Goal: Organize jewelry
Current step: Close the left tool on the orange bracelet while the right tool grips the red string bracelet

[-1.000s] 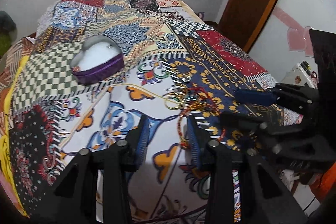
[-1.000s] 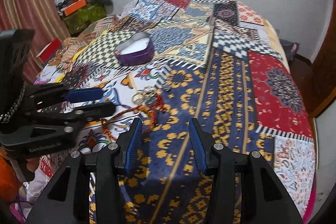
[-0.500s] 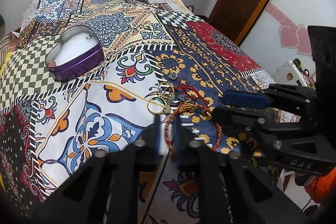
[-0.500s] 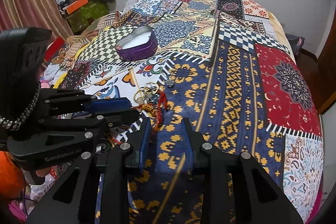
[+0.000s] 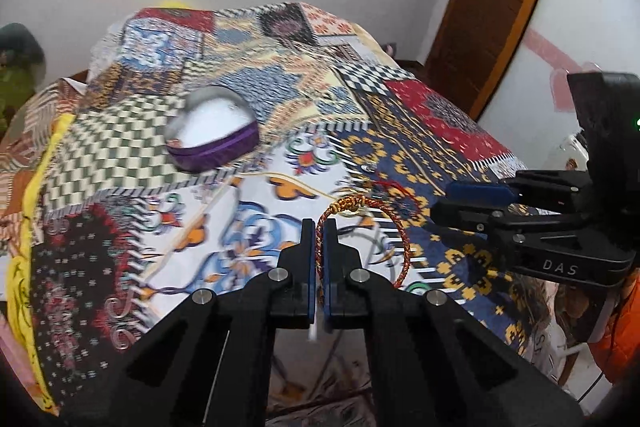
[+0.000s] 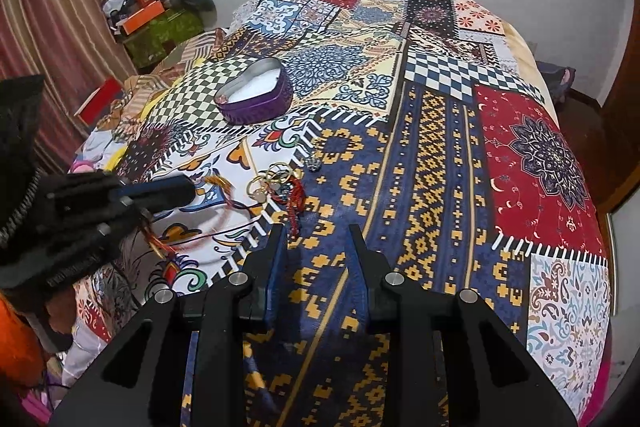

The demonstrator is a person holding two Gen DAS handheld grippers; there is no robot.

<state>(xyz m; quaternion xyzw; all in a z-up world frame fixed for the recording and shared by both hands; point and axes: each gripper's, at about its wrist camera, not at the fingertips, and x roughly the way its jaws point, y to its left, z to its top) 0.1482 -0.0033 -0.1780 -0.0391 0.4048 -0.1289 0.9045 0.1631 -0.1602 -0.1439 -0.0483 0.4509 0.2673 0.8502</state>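
1. The left gripper (image 5: 319, 227) has its 2 blue pads pressed together on the left side of a red-and-gold cord bracelet (image 5: 404, 233), pinching the strand.
2. The bracelet hangs as an upright oval loop out to the right of the closed pads; its long axis runs roughly up and down in the left wrist view, with the knotted gold section (image 5: 347, 203) at the top, pointing away from the camera. Most of the loop looks lifted clear of the patchwork bedspread (image 5: 120, 235).
3. The right gripper (image 6: 316, 227) is partly open, its 2 fingers apart over the blue-and-yellow panel of the bedspread with nothing between them. In the left wrist view it sits just right of the bracelet (image 5: 440, 205), pointing left toward it.
4. Just beyond the right gripper's left finger lies the remaining jewelry pile (image 6: 280, 181): gold rings and a red cord, tangled together. A small silver piece (image 6: 313, 163) lies just beside it.
5. Farther back, well apart from the pile, a heart-shaped purple tin (image 6: 256, 97) stands open with a white lining, on the green checkered patch.
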